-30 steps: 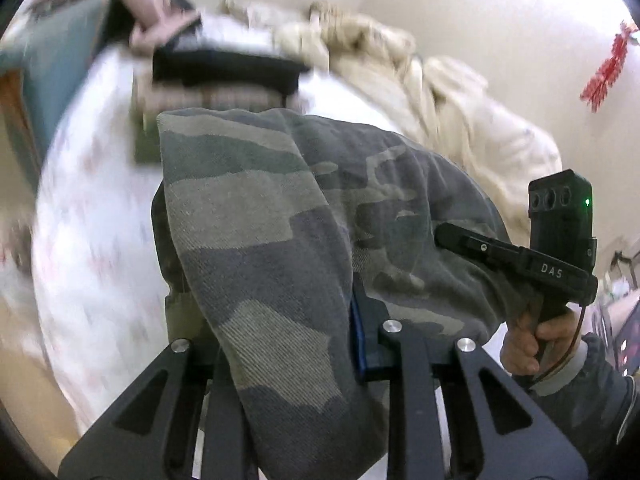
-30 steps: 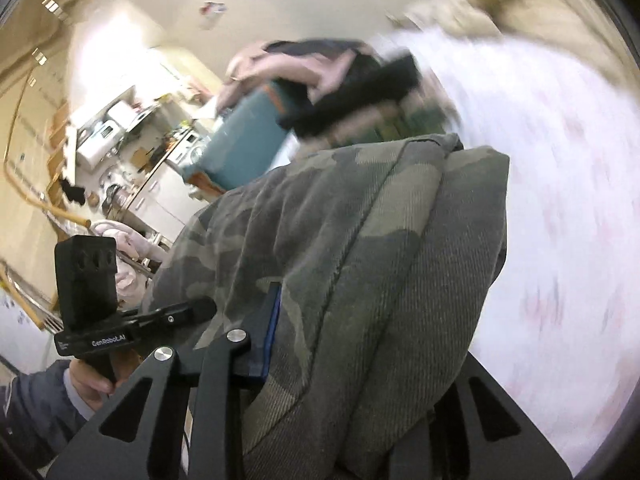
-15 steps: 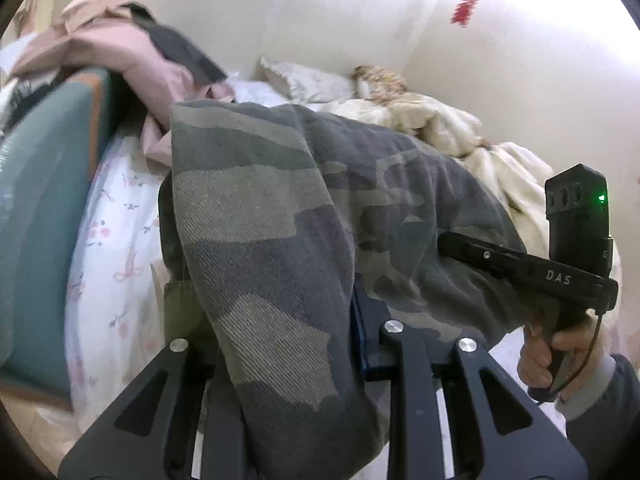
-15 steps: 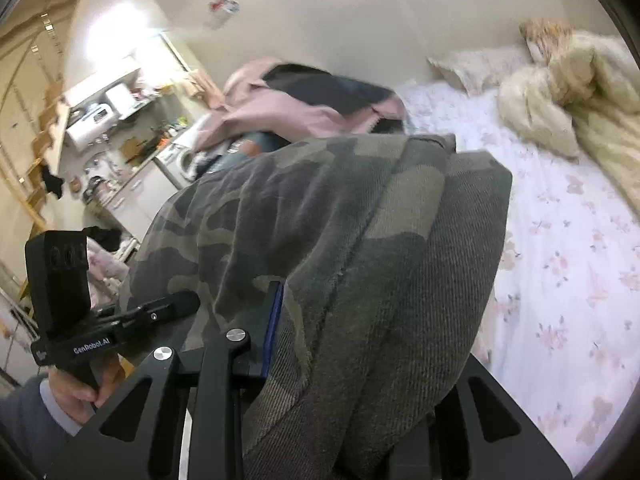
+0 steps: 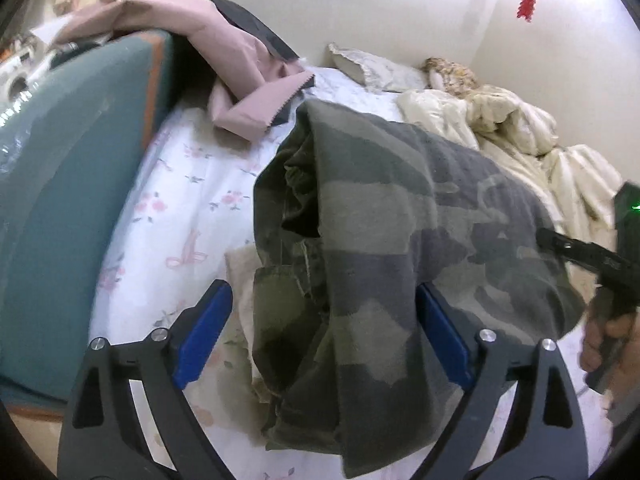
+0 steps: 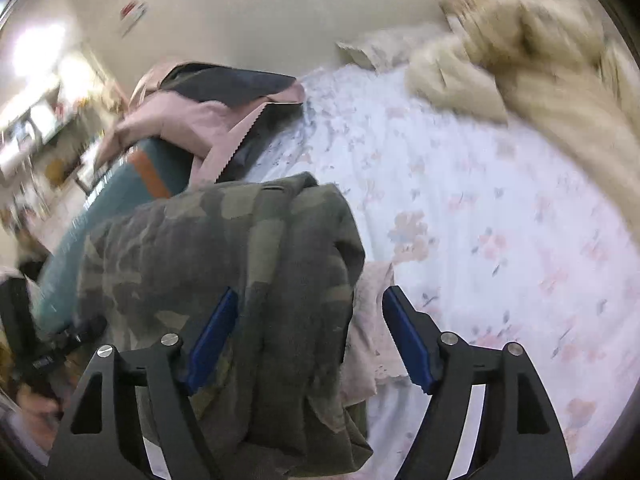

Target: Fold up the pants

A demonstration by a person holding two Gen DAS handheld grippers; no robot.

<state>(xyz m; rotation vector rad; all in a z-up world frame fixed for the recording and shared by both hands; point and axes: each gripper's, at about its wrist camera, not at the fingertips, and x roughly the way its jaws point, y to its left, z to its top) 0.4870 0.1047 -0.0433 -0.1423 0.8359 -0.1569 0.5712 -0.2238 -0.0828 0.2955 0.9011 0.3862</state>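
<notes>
Two grippers let go at once of a folded bundle of camouflage pants (image 5: 392, 240) that lies on a floral bedsheet (image 5: 188, 208), near the teal padded bed end (image 5: 60, 208). The bundle's long axis runs crosswise between the two tools, one short end toward each, so both hands are equally near it. In the left wrist view the left gripper (image 5: 320, 328) has its jaws opening: the blue pad (image 5: 200, 328) on the picture's left stands clear of the cloth, while the other pad's edge still borders the fabric that sits between them. In the right wrist view the right gripper (image 6: 308, 336) is likewise opening, its right-hand pad (image 6: 408, 340) well off the cloth and over a pale folded garment (image 6: 368, 344) beneath the pants, its other pad against the fold. Both tools point steeply down at the bed. The person's right hand (image 5: 604, 340) shows at the edge of the left view, wrapped round its handle. Behind, a pink garment (image 5: 240, 80) drapes over the bed end, and a cream duvet (image 5: 532, 136) is heaped by the wall. Judging from the compact stack, folding looks complete, with only withdrawal left.
</notes>
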